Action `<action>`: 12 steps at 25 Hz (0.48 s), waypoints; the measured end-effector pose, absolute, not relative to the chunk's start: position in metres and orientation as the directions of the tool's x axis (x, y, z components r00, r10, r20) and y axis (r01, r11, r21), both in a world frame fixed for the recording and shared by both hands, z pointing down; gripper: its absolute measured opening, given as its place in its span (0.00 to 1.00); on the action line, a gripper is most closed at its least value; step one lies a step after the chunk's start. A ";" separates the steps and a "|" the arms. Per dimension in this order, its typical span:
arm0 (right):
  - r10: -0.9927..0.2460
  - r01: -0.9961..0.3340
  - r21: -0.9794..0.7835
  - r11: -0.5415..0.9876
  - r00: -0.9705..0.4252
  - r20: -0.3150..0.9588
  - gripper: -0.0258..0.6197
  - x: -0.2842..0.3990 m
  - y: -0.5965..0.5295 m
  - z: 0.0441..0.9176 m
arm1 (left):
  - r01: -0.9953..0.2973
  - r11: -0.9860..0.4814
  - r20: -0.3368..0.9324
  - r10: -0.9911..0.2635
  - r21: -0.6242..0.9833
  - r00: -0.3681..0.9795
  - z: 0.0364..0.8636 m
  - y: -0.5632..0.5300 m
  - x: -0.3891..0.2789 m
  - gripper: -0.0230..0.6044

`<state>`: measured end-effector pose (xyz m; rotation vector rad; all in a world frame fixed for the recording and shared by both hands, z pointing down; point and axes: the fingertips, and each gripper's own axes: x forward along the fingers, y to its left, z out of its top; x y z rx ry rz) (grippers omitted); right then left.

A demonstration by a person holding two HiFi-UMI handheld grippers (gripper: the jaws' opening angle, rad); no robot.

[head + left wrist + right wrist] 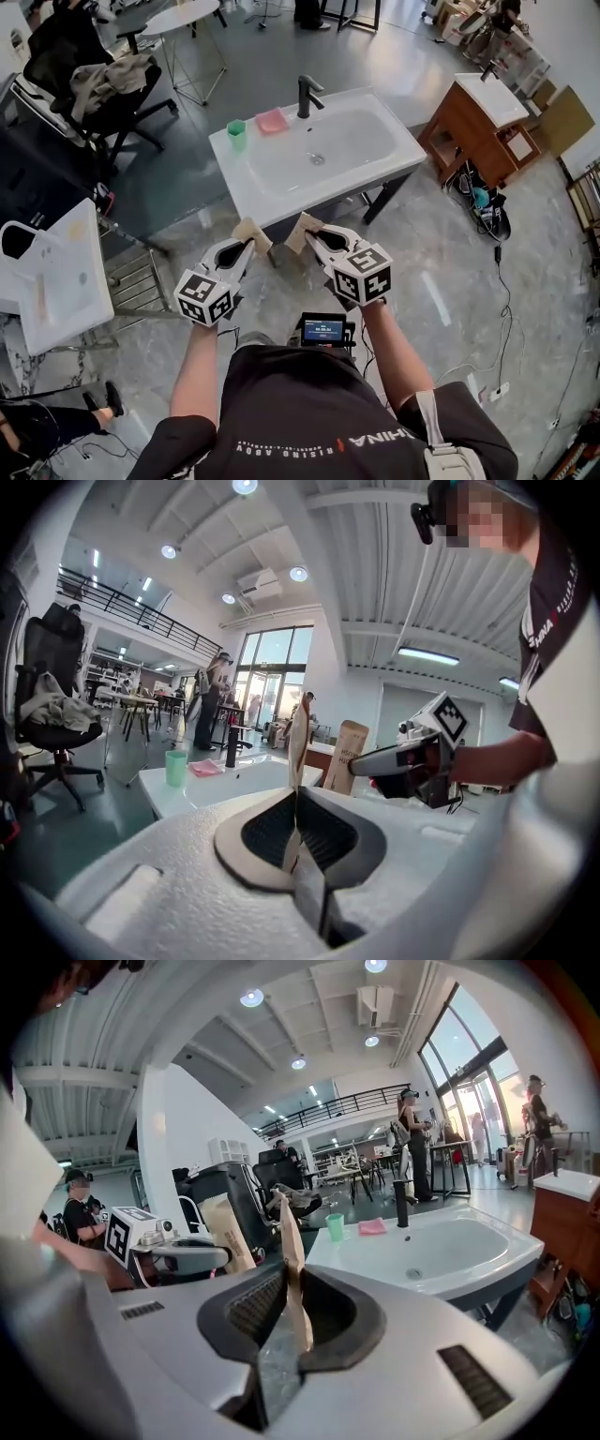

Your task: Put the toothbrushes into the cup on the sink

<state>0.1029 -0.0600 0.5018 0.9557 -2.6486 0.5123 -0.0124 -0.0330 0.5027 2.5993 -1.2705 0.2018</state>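
Both grippers hang side by side in front of the white sink (281, 192). My left gripper (246, 247) is shut on a flat brown paper toothbrush packet (249, 231), which stands edge-on (298, 747) in the left gripper view. My right gripper (315, 238) is shut on a second brown packet (302, 231), which sticks up between its pads (290, 1251). The green cup (236, 130) stands on the sink's far left corner, well beyond both grippers. It shows too in the left gripper view (176, 767) and the right gripper view (335, 1227).
A pink cloth (272, 121) lies next to the black tap (307, 96) at the sink's back edge. An office chair (89, 84) with clothes stands far left. A second white basin (56, 281) is at the near left. A wooden cabinet (483, 127) stands to the right.
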 end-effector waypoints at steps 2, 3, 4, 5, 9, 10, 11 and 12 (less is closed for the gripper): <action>-0.546 -0.647 -0.238 0.725 -0.749 0.376 0.13 0.101 -0.071 0.504 | -0.799 -0.581 0.235 -0.764 0.156 0.601 0.505 -0.041 -0.015 0.06; -0.538 -0.641 -0.240 0.729 -0.753 0.377 0.13 0.099 -0.076 0.505 | -0.803 -0.574 0.238 -0.767 0.158 0.596 0.506 -0.045 -0.017 0.06; -0.530 -0.635 -0.243 0.734 -0.758 0.380 0.13 0.096 -0.081 0.506 | -0.807 -0.568 0.241 -0.771 0.161 0.590 0.508 -0.050 -0.019 0.06; -0.522 -0.629 -0.244 0.738 -0.762 0.384 0.13 0.094 -0.086 0.508 | -0.811 -0.562 0.243 -0.774 0.164 0.585 0.509 -0.055 -0.022 0.06; -0.508 -0.622 -0.248 0.743 -0.765 0.396 0.13 0.082 -0.111 0.512 | -0.816 -0.550 0.248 -0.777 0.179 0.578 0.514 -0.079 -0.032 0.06; -0.510 -0.625 -0.248 0.740 -0.763 0.398 0.13 0.078 -0.118 0.513 | -0.815 -0.549 0.248 -0.776 0.185 0.580 0.516 -0.087 -0.036 0.06; -0.513 -0.629 -0.248 0.737 -0.759 0.400 0.13 0.074 -0.126 0.514 | -0.813 -0.551 0.248 -0.774 0.190 0.583 0.518 -0.096 -0.040 0.06; -0.518 -0.634 -0.247 0.733 -0.755 0.402 0.13 0.070 -0.135 0.515 | -0.810 -0.554 0.247 -0.771 0.193 0.587 0.520 -0.106 -0.045 0.06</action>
